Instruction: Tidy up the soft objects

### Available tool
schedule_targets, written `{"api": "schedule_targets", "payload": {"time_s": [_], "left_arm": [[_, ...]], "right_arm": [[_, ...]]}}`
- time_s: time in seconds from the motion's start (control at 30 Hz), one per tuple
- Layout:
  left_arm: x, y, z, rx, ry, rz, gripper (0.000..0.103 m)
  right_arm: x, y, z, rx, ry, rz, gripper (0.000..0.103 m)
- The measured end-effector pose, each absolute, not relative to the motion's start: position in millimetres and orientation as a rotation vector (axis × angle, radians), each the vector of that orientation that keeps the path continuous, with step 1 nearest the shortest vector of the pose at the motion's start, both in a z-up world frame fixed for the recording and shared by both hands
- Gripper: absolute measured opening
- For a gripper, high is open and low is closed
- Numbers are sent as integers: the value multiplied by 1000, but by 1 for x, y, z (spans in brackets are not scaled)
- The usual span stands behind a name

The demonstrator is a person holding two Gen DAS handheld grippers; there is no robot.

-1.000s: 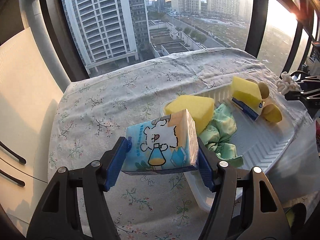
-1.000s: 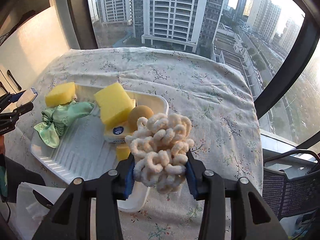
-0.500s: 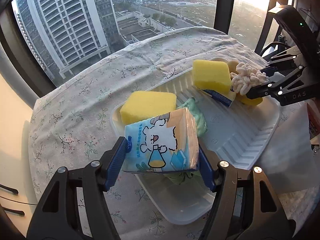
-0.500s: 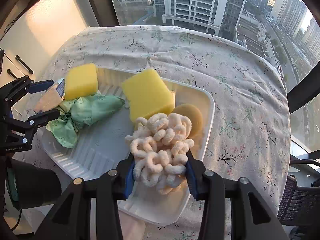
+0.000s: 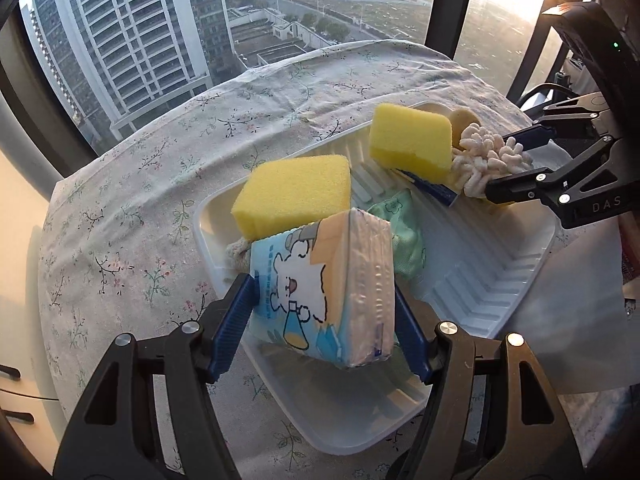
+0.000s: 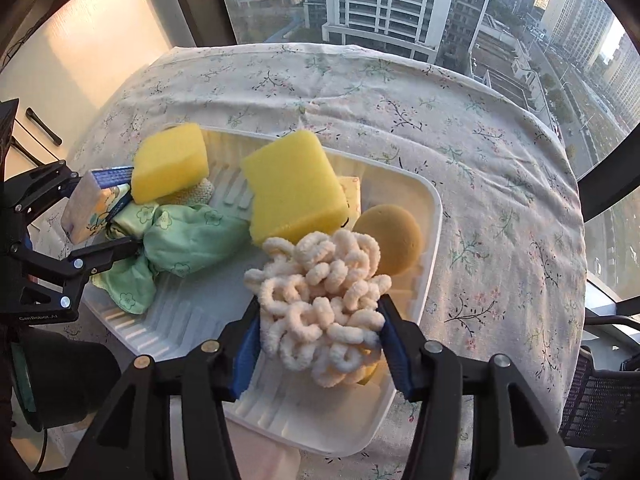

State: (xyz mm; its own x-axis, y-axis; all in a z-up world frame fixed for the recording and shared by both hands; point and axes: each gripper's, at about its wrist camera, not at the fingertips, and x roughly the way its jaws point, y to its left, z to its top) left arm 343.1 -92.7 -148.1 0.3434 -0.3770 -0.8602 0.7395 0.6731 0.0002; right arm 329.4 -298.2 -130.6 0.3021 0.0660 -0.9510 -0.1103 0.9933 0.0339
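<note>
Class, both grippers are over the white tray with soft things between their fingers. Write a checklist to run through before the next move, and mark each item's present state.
1. Tissue pack gripped by left gripper: ok.
2. Tissue pack over tray: ok.
3. Right gripper jaws opening around loopy scrunchie: ok.
4. Scrunchie resting on the tray: cannot tell.
5. Bare tray floor free for the pack: ok.
6. Grippers apart from each other: ok.

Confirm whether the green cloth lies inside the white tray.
Yes, the green cloth lies bunched on the ribbed floor of the white tray, beside the yellow sponges.
</note>
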Motion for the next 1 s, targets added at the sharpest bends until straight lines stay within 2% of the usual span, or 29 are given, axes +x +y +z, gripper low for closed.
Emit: {"api": "schedule_targets", "payload": {"time_s": [0.27,0.73,1.0], "left_arm": [[326,-90,-123,423,893,-770,65],[318,-81,-110,364,857,-709,65],[312,-31,-91,284,792,-469,65]], "right_arm": [[312,-300,-107,-46,1203,127,74],[281,-312,-86,4,1148,77,74],[256,-349,-79,96,1097,-57,74]]}}
